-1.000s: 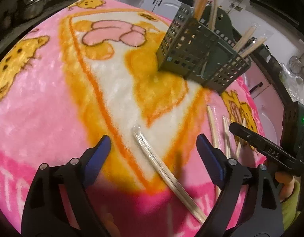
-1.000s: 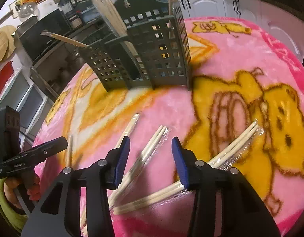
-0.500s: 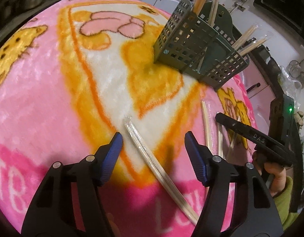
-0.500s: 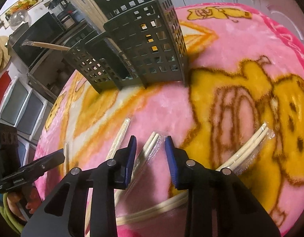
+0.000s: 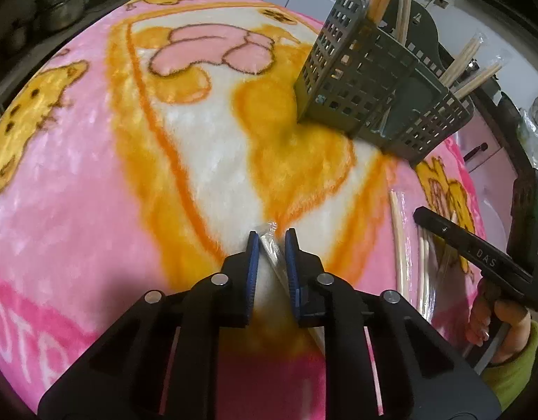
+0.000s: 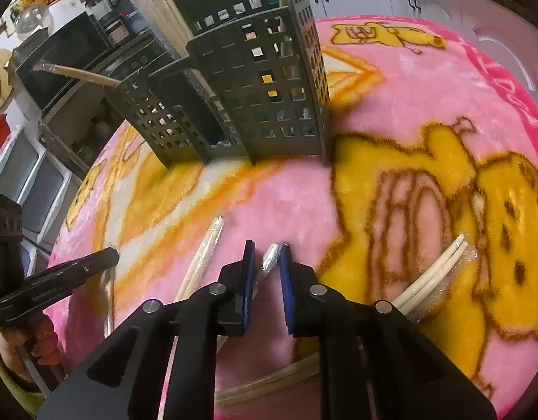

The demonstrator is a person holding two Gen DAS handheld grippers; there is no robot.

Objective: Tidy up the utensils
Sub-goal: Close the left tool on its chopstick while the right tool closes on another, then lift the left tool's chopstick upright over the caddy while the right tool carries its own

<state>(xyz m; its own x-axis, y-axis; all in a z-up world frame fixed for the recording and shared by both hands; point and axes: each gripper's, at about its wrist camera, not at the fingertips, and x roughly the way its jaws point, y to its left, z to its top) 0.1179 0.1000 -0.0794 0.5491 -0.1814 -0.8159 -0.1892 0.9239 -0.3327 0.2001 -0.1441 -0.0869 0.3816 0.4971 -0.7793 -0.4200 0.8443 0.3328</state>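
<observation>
since the earlier frames both pairs of blue pads have narrowed sharply, each onto a pair of pale wooden chopsticks in a clear plastic sleeve. in the left wrist view the left gripper (image 5: 271,241) has its jaws drawn in around the crinkled sleeve end of one wrapped pair (image 5: 273,250), low in the centre of the frame; the pads look to be touching the plastic, though whether they bite the wood i cannot tell. in the right wrist view the right gripper (image 6: 267,257) is likewise closed around the shiny tip of another wrapped pair (image 6: 269,257), also low centre.

to do this step well, squeeze on the sticks themselves rather than on the loose film (the sleeve looks slippery and could slide off), then lift the tip first so the length peels off the pile cleanly.

more wrapped pairs lie nearby: one just left of the right gripper (image 6: 202,257), another at the lower right of that frame (image 6: 433,280). the dark grey plastic utensil caddy with square-holed walls (image 5: 370,94) stands at the upper right of the left view, with several sticks already upright in it. everything rests on a fluffy pink and yellow cartoon blanket (image 5: 93,182), soft and deep enough to let thin sticks sink.
</observation>
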